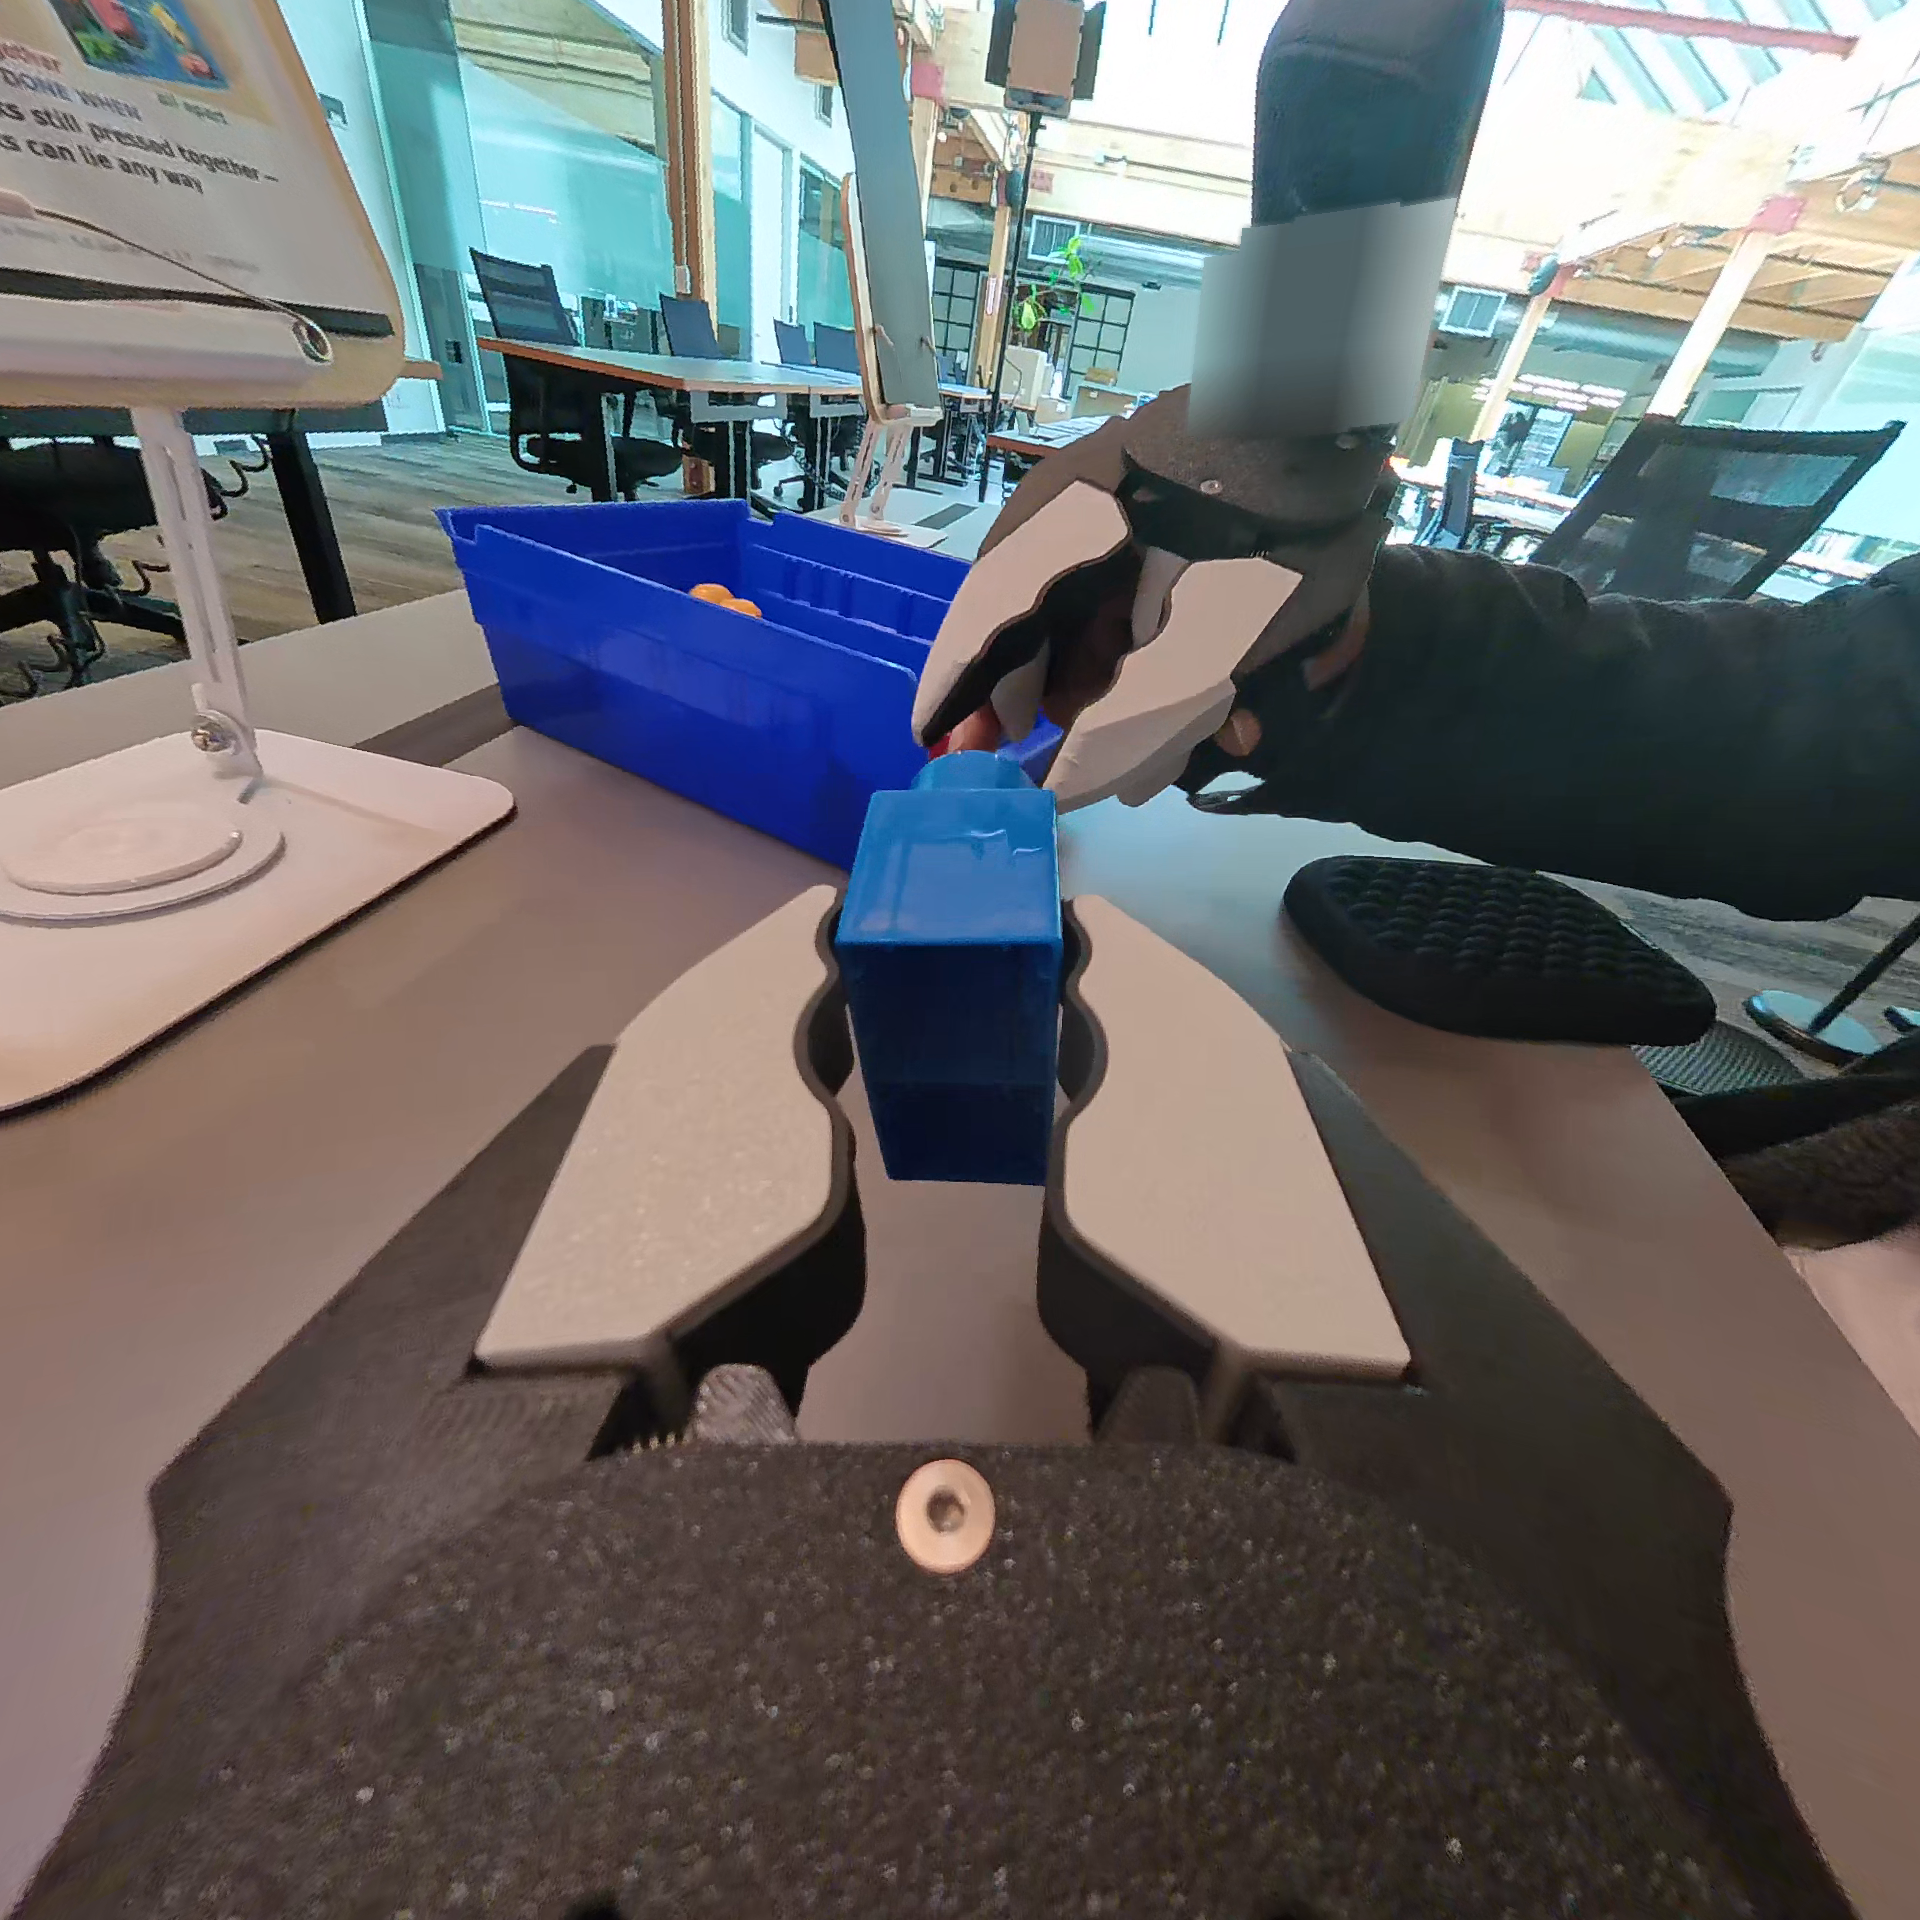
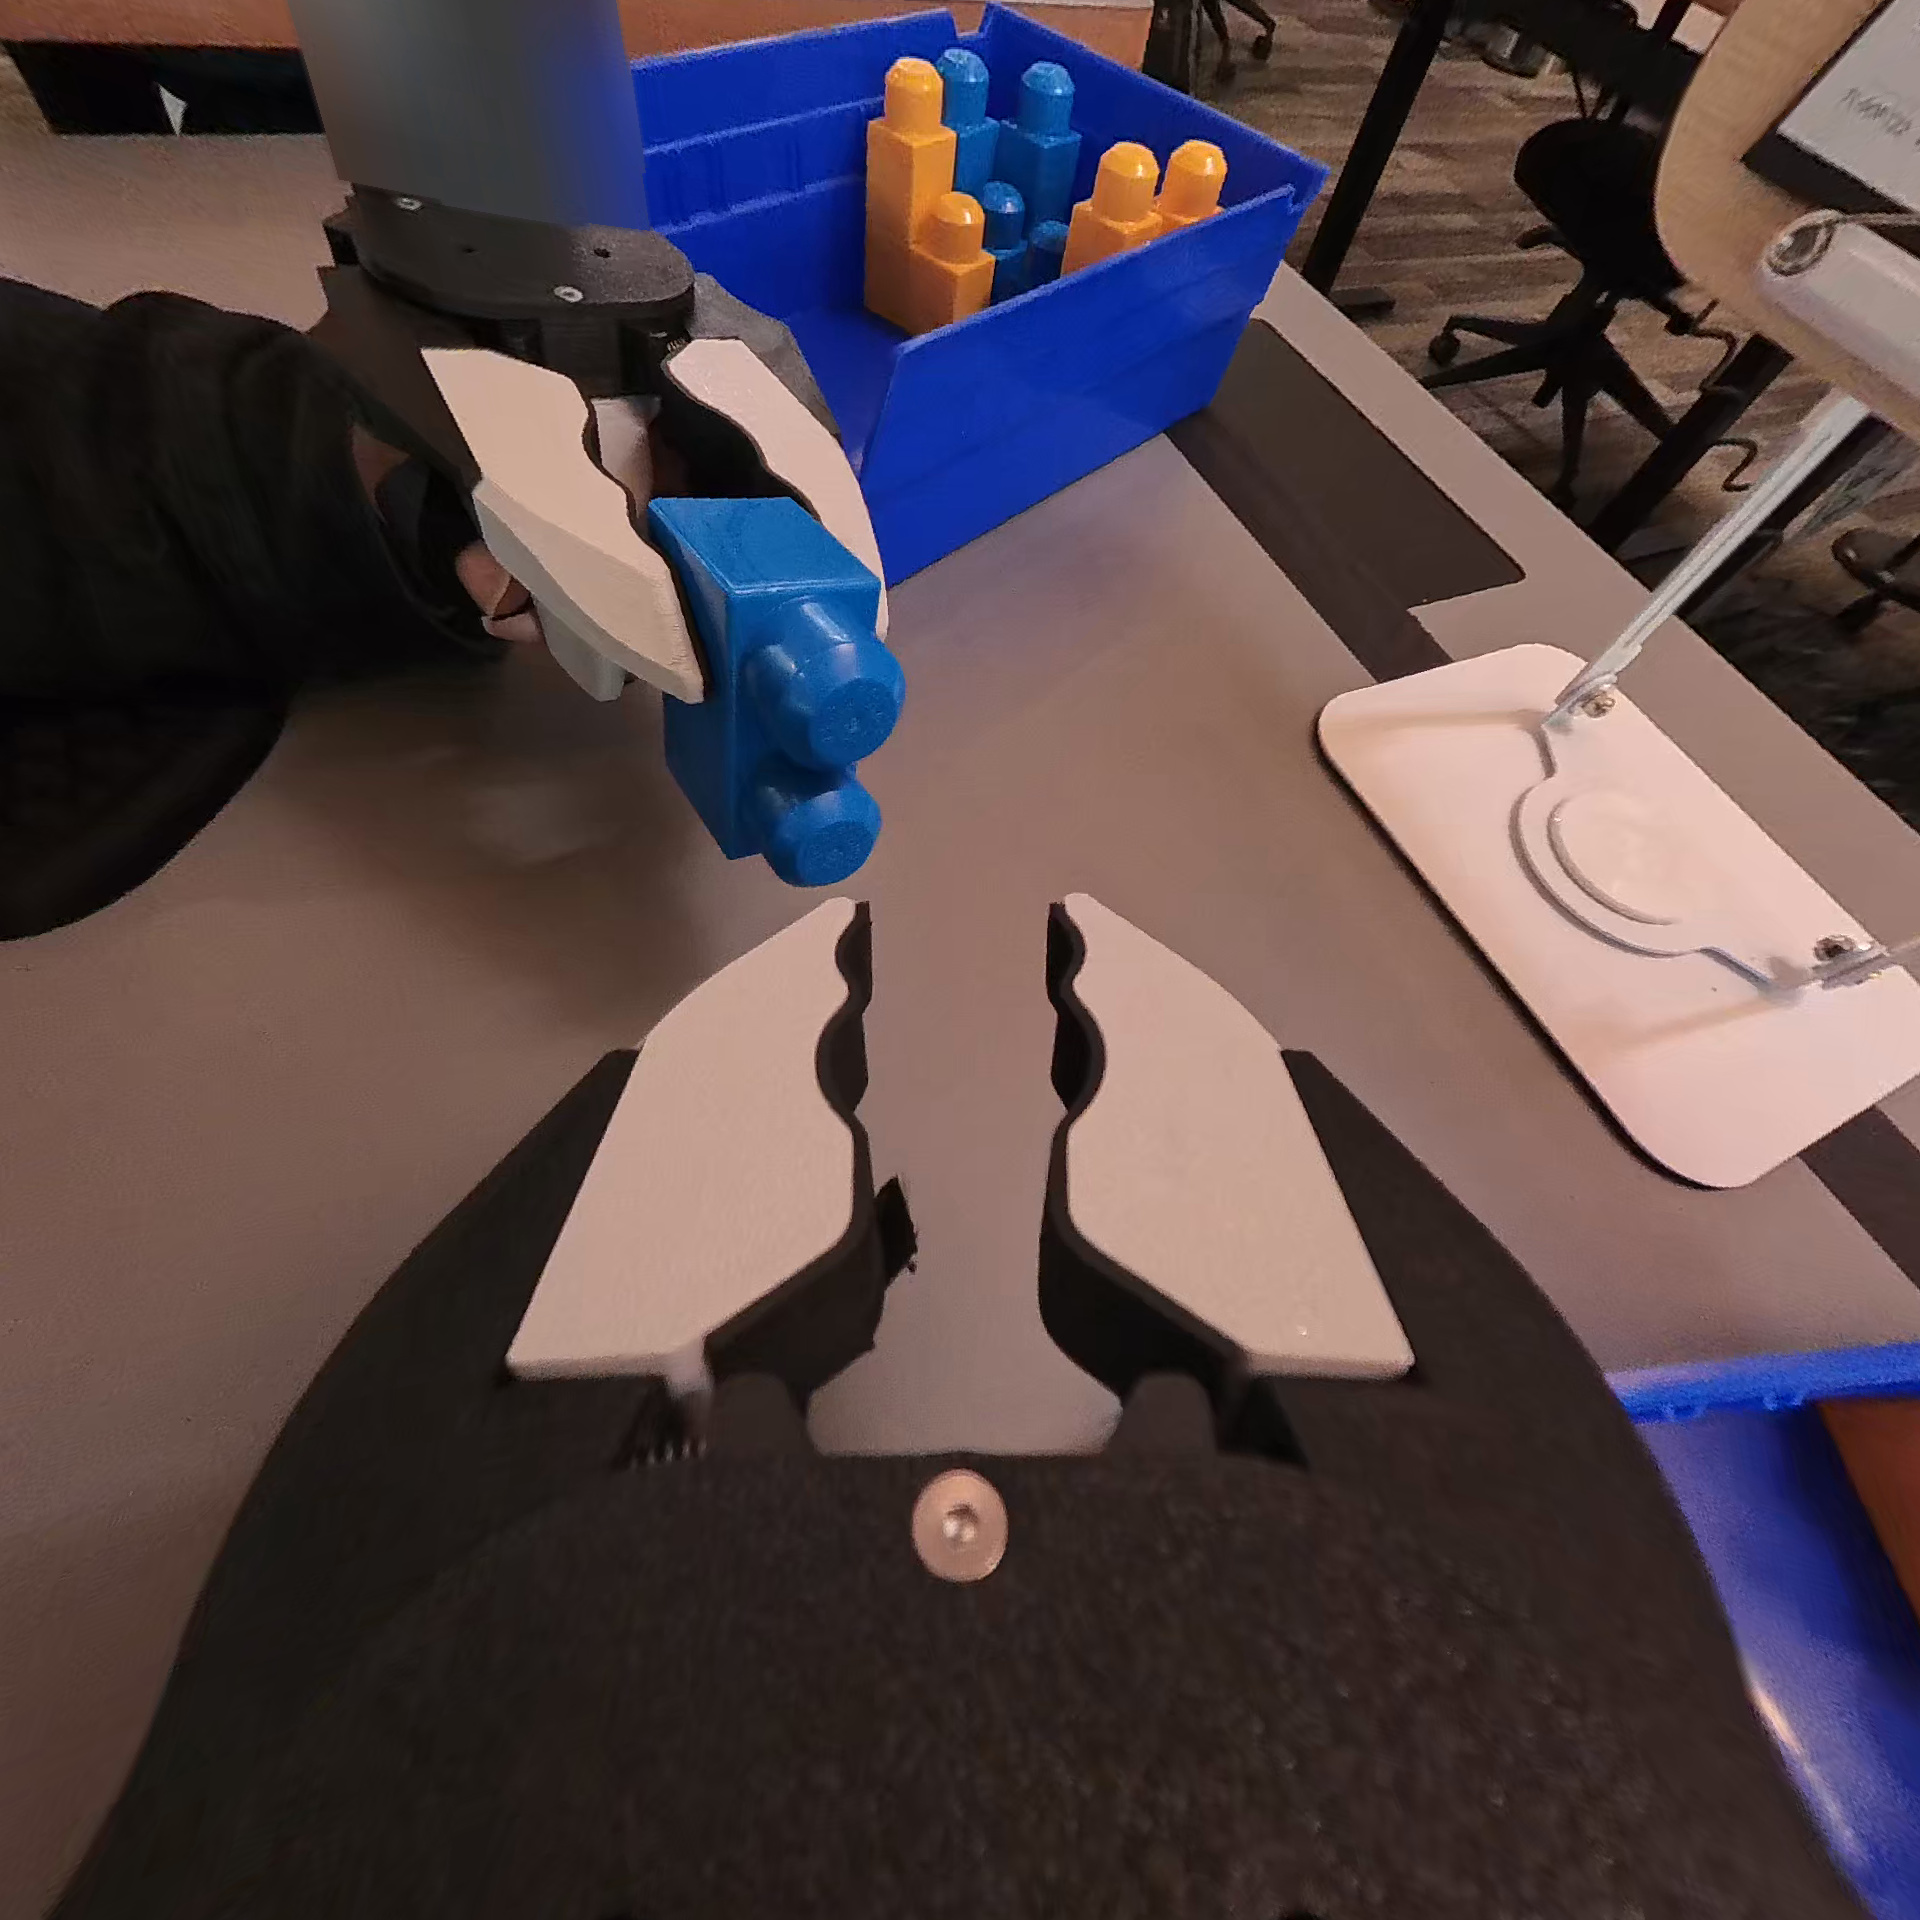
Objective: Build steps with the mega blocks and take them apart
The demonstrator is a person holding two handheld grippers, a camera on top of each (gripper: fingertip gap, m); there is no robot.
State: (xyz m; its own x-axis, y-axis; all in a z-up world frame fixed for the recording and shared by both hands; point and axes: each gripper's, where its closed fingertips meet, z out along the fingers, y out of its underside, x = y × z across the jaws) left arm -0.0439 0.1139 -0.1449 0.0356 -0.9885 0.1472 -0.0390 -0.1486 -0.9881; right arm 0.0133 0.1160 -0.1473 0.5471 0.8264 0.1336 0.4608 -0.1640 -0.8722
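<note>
My left gripper (image 1: 951, 904) is shut on a blue two-stud mega block (image 1: 951, 987) and holds it above the grey table (image 1: 582, 935), studs pointing away from me. In the right wrist view the left gripper (image 2: 779, 623) holds the same block (image 2: 717, 748) at the upper left, and its studs (image 2: 831, 717) face my right gripper. My right gripper (image 2: 961, 925) is open and empty, just short of the lower stud. In the left wrist view the right gripper (image 1: 992, 758) hangs just beyond the block's far end, fingers apart.
A blue bin (image 2: 1091, 395) at the back holds a stepped stack of orange and blue blocks (image 2: 997, 208); it also shows in the left wrist view (image 1: 665, 665). A white stand base (image 2: 1621, 894) lies right. A second blue bin (image 2: 1766, 1455) is near the right. A black chair armrest (image 1: 1496, 945) sits at the table edge. The left gripper's tips are roughly 7 cm from the right gripper's.
</note>
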